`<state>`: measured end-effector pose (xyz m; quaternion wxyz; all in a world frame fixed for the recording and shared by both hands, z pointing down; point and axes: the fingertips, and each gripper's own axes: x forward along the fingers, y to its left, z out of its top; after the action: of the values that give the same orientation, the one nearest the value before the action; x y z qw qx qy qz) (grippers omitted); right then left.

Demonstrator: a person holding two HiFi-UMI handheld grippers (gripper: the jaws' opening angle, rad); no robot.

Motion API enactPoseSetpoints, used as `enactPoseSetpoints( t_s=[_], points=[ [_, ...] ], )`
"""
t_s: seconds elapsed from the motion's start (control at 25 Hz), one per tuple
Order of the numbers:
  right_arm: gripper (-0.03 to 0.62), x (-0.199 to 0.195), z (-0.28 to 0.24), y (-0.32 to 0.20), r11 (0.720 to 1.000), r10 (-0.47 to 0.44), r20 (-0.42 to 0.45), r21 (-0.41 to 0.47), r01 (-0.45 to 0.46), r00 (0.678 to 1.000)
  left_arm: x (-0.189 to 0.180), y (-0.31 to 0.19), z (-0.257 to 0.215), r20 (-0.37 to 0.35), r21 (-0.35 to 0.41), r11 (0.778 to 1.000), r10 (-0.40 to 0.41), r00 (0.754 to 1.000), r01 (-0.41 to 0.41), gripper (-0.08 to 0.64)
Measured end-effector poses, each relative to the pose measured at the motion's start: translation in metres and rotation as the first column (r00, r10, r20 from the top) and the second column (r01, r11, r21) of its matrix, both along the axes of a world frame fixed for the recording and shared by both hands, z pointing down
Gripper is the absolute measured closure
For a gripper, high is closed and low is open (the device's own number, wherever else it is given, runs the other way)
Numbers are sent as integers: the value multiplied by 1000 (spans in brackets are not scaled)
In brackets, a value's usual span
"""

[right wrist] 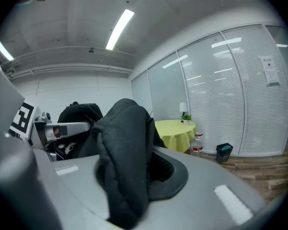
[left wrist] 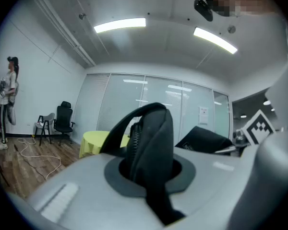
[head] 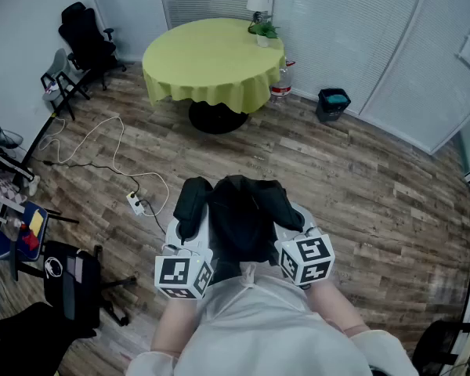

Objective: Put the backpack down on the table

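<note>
A black backpack (head: 239, 222) hangs in front of the person's chest, held up by both grippers. My left gripper (head: 189, 237) is shut on the backpack's left shoulder strap (left wrist: 151, 143), which loops up out of its jaws. My right gripper (head: 294, 233) is shut on the right shoulder strap (right wrist: 125, 162), a thick padded fold. The round table with a yellow-green cloth (head: 213, 59) stands across the room, well ahead of the backpack. It also shows small in the left gripper view (left wrist: 93, 140) and in the right gripper view (right wrist: 175, 131).
On the table's far edge stand a white lamp (head: 258, 2) and a small plant (head: 263, 31). A water bottle (head: 280, 81) and a dark bin (head: 332, 103) sit right of it. Black office chairs (head: 86, 41) and a white cable (head: 102, 151) lie left on the wood floor.
</note>
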<state>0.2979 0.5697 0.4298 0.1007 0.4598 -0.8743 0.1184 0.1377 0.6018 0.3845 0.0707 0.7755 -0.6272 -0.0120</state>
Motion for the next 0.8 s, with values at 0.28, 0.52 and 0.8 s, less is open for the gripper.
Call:
enactPoseSetpoints(
  t_s=[0.28, 0.52, 0.8],
  points=[
    [563, -12, 8, -4, 1000, 0, -6, -21, 0, 1000, -13, -1, 9, -16, -22, 1000, -4, 1000, 4, 531],
    [563, -20, 18, -13, 998, 8, -2, -55, -8, 1000, -26, -7, 20, -32, -50, 999, -22, 999, 20, 531],
    [563, -28, 38, -44, 992, 22, 20, -121, -19, 1000, -37, -41, 38, -31, -110, 994, -13, 999, 9, 531]
  ],
)
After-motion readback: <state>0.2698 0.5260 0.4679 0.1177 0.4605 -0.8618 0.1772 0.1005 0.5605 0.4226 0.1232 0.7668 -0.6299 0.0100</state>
